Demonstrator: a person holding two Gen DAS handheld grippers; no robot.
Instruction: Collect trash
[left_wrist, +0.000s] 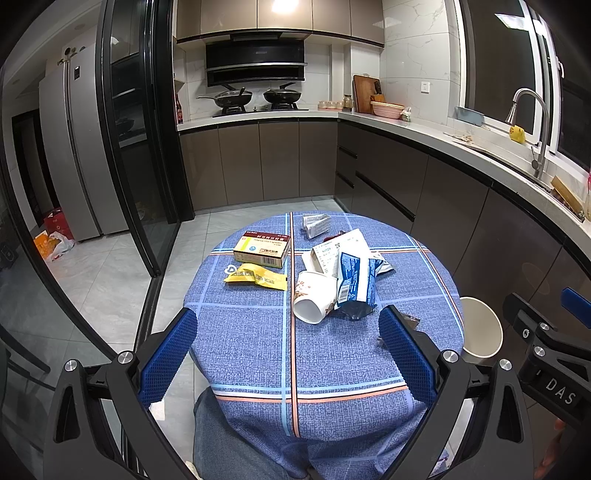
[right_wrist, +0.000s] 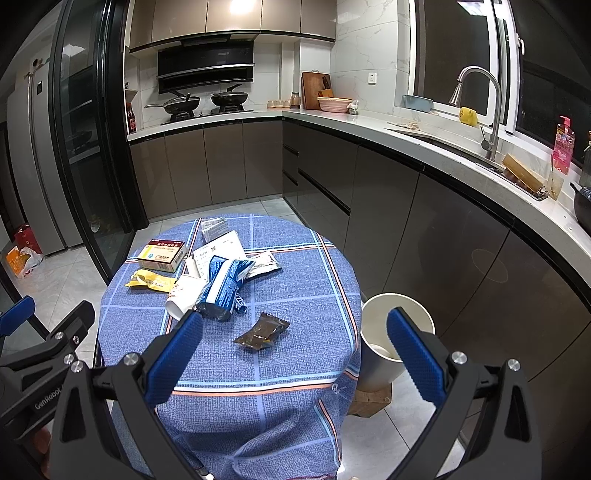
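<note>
On the round desk (left_wrist: 258, 343), covered with a blue plaid cloth, I see the trash gathered toward the far half. A paper cup (left_wrist: 313, 297) lies on its side near the centre, its mouth facing the near edge. A blue-and-white wrapper (left_wrist: 356, 282) rests against the cup's right side, with a white paper sheet (left_wrist: 349, 243) partly under both. A medicine box (left_wrist: 263, 248) sits toward the far-left edge, and a yellow wrapper (left_wrist: 255, 277) lies just nearer than it. A small clear packet (left_wrist: 315, 224) lies at the far edge. A brown sachet (right_wrist: 263, 331) lies alone, nearer the right edge.

Beside the desk's right edge, a white bin (right_wrist: 384, 343) stands on the floor, apart from the cloth.

I hold the left gripper (left_wrist: 288, 354) above the near edge; its jaws are spread wide and hold nothing. I hold the right gripper (right_wrist: 295, 354) toward the near-right edge, jaws likewise spread and unloaded, with the sachet framed between them.
</note>
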